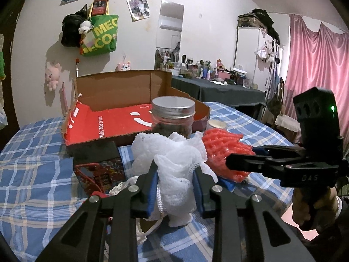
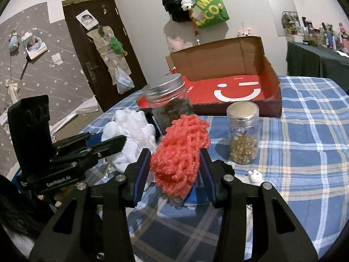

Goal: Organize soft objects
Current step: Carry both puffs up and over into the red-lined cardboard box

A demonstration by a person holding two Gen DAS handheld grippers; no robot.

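A white mesh bath pouf (image 1: 174,168) is squeezed between the blue pads of my left gripper (image 1: 175,181), its cord trailing down to the checked tablecloth. Beside it on the right, my right gripper (image 2: 175,163) is shut on a coral-red foam net (image 2: 181,150), which bulges above the fingers. In the left wrist view the red net (image 1: 224,152) shows with the right gripper (image 1: 237,163) reaching in from the right. In the right wrist view the white pouf (image 2: 130,137) and the left gripper (image 2: 117,144) lie to the left.
An open cardboard box with a red smiley lining (image 2: 235,87) stands behind. A tall jar with a metal lid (image 2: 170,102) is just beyond both soft things; a smaller jar (image 2: 243,133) and a tiny white figure (image 2: 254,175) sit right. A dark printed box (image 1: 98,168) lies left.
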